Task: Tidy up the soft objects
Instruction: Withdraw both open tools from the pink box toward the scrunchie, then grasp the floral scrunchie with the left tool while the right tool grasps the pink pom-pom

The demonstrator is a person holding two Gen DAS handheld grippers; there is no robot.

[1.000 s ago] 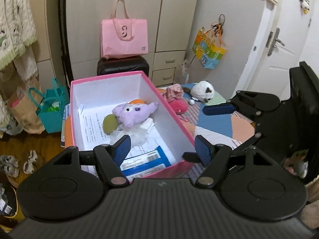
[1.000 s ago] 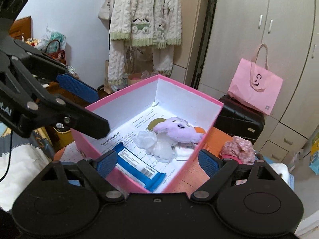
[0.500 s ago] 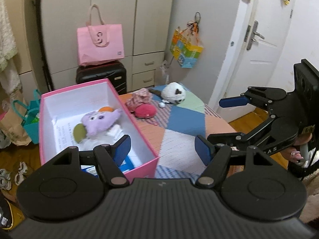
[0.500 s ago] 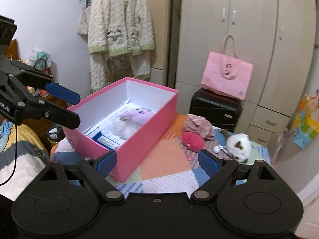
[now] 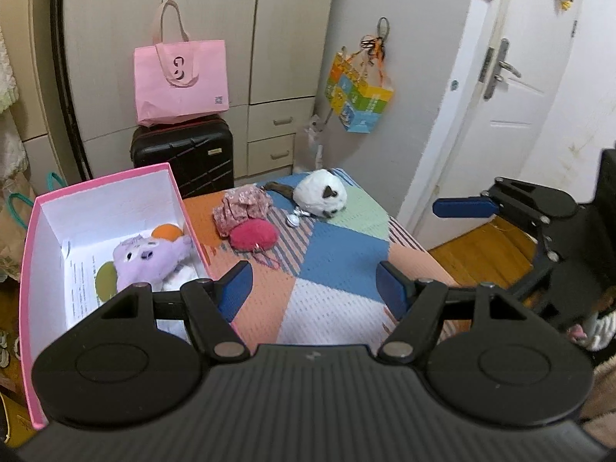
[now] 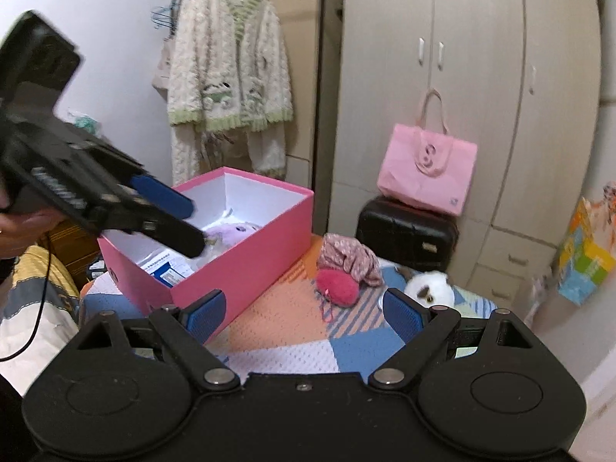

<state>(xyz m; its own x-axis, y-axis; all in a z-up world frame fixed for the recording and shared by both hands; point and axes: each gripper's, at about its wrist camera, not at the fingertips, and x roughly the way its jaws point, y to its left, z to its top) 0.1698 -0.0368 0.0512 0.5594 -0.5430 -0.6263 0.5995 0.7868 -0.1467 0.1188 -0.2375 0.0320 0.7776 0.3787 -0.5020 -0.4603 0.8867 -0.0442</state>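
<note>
A pink box point(image 5: 104, 184) stands at the left of the patchwork table point(image 5: 338, 254) with a purple plush point(image 5: 150, 256) inside. Beside it lie a floral cloth point(image 5: 242, 206), a red fuzzy pouch point(image 5: 254, 235) and a white plush point(image 5: 319, 192). My left gripper point(image 5: 313, 287) hangs open and empty over the near table, right of the box. In the right wrist view, my right gripper point(image 6: 302, 313) is open and empty, short of the pouch point(image 6: 338, 287), cloth point(image 6: 348, 256) and white plush point(image 6: 429, 288). The box point(image 6: 246, 258) sits to its left.
A pink tote bag point(image 5: 181, 77) rests on a black suitcase point(image 5: 184, 154) behind the table, in front of a wardrobe. A colourful bag point(image 5: 358, 96) hangs by the white door point(image 5: 512, 107). A cardigan point(image 6: 227, 77) hangs on the left wall.
Both grippers have moved right, away from over the box, and now face the loose soft things on the table. Both jaws stayed open and empty.
</note>
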